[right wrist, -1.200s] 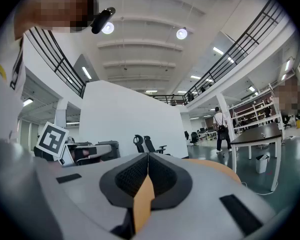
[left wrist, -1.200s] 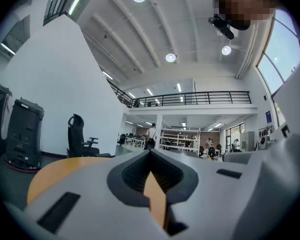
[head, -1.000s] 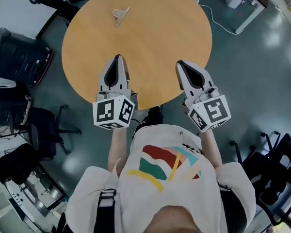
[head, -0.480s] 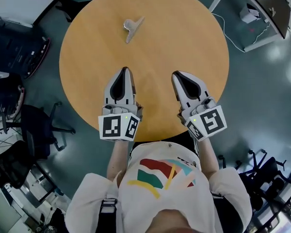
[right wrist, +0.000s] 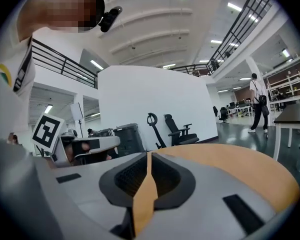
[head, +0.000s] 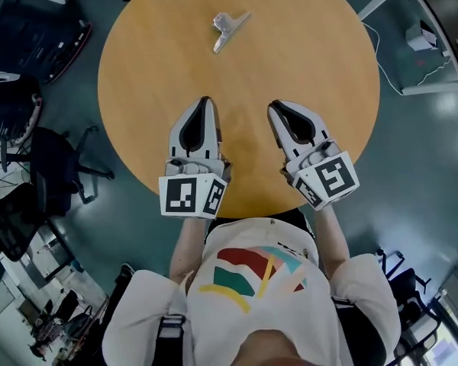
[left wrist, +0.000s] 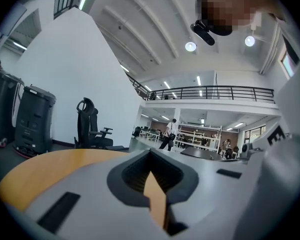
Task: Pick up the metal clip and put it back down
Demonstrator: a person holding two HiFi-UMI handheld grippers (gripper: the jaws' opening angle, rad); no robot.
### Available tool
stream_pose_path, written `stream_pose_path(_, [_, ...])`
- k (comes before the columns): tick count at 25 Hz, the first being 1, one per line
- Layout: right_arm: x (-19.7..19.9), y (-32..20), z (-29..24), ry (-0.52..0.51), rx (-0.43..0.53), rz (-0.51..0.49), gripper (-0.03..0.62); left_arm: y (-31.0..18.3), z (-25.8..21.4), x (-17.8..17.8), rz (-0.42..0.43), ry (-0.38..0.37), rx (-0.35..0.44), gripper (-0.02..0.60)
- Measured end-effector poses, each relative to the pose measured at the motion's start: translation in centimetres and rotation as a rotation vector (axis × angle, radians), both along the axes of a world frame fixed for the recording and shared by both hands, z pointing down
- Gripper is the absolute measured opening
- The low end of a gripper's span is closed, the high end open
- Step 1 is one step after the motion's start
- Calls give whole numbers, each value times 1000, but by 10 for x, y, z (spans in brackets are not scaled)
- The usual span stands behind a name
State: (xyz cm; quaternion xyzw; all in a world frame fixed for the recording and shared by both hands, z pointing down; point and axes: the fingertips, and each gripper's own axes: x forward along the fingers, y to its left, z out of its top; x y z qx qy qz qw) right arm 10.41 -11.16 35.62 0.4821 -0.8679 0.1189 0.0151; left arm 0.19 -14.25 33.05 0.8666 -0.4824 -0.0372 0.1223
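Observation:
The metal clip (head: pixel 229 29) lies on the far part of the round wooden table (head: pixel 313 52); neither gripper view shows it. My left gripper (head: pixel 205 100) hovers over the table's near half, shut and empty, its tip pointing toward the clip from well short of it. My right gripper (head: pixel 274 106) is beside it on the right, also shut with nothing held. In the left gripper view the jaws (left wrist: pixel 150 153) meet at the tip over the tabletop. The right gripper view shows its jaws (right wrist: pixel 149 154) closed in a thin line.
Dark office chairs (head: pixel 53 181) and black machines (head: pixel 30 29) stand on the floor to the table's left. A white desk frame (head: pixel 412 36) and a cable lie at the upper right. A person (left wrist: pixel 168 134) walks in the far background.
The head view has shifted, so the clip now sits lower and further right in the frame. Both grippers have moved forward over the table and stay shut.

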Motion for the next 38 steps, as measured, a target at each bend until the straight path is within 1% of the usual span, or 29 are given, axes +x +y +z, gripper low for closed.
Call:
stream_pose_path(2, [0,-16,-3,6,26,-8,15,-4,1,-5,-19,0,-6,43])
stream_pose_path(3, [0,-28,-6,15,46,-5,33,-6,2,-9,-30,0,-10,43])
stream_pose_path(4, [-1,-43,-10,24,71,-2,124,-9,3,-14,-41,-1,-14,43])
stream_pose_path(5, [-2,-60,-14,31,100,-2,227,-13,5,-19,-53,-3,-17,43])
stream_pose_path(6, [-3,-80,-18,38,125,-7,275,-17,8,-23,-63,-5,-21,43])
stream_pose_path(7, [-6,-100,-19,50,143,-17,295,-23,12,-27,-72,-6,-27,43])
stream_pose_path(9, [-13,-143,-14,108,146,-41,299,-35,22,-34,-89,-8,-45,43])
stream_pose_path(11, [-20,-188,5,206,110,-70,299,-49,36,-40,-107,-6,-69,43])
stream_pose_path(14, [-34,-249,53,315,4,-122,299,-71,61,-48,-134,-4,-110,43])
stream_pose_path(17, [-45,-297,110,369,-113,-167,299,-95,87,-54,-152,-10,-148,43])
stream_pose_path(20, [-50,-333,159,410,-203,-188,301,-117,113,-57,-161,-2,-185,43])
stream_pose_path(22, [-50,-349,183,435,-248,-195,299,-127,128,-58,-164,8,-210,43])
stream_pose_path(26, [-53,-367,211,433,-328,-206,299,-143,154,-59,-166,20,-246,43])
stream_pose_path(29, [-59,-372,227,437,-374,-205,299,-151,173,-64,-172,23,-278,43])
stream_pose_path(31, [-62,-374,238,457,-399,-196,299,-154,179,-68,-173,28,-289,43])
stream_pose_path(34, [-65,-377,244,479,-393,-184,298,-158,184,-72,-174,31,-296,43])
stream_pose_path(38, [-63,-378,245,475,-381,-181,298,-159,187,-71,-180,30,-297,43])
